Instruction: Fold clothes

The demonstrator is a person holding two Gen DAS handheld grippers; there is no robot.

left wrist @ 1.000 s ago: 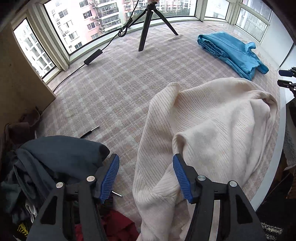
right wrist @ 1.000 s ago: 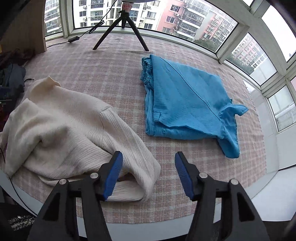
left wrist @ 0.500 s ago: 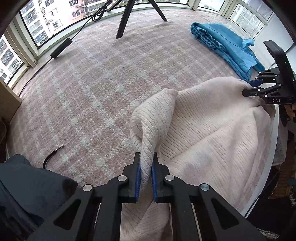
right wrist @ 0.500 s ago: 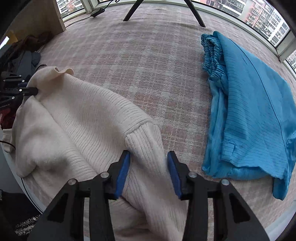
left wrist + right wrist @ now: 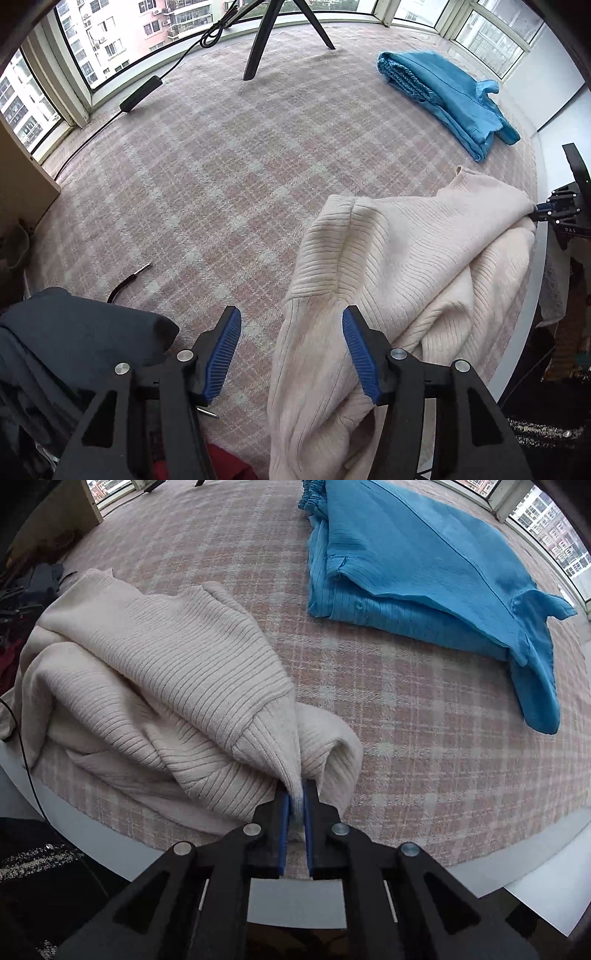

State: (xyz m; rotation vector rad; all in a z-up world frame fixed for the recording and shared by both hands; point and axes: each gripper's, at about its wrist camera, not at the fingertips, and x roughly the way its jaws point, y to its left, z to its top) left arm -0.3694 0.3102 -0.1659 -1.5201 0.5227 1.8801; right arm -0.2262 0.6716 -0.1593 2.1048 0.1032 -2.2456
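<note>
Windows (image 5: 110, 55) curve around a wide platform covered in a pink plaid cloth (image 5: 221, 192), with apartment blocks outside.

At the far left of the left wrist view a dark blue garment (image 5: 74, 339) lies heaped at the cloth's near edge, with a bit of red fabric (image 5: 225, 465) below it. Just beyond it a short black cable end (image 5: 127, 282) rests on the plaid. Farther back a power brick (image 5: 140, 99) lies on its cord, and black tripod legs (image 5: 258, 48) stand near the windows.

Next comes the left gripper (image 5: 291, 350), spread wide with nothing between its blue pads (image 5: 221, 354). Its right pad sits just above a fold of the cream sweater (image 5: 406, 266), but I cannot tell whether it touches the knit. That ribbed sweater lies bunched at the near right edge of the cloth, one part hanging over the rim.

Beyond it, well apart, a folded blue garment (image 5: 450, 96) lies flat near the far right windows.

At the right edge the right gripper (image 5: 535, 214) pinches the sweater's far corner. In its own view the right gripper (image 5: 294, 812) is clenched on a ribbed edge of the sweater (image 5: 166, 672), knit squeezed between nearly closed pads, at the cloth's near rim. To its right the blue garment (image 5: 424, 561) lies folded.
</note>
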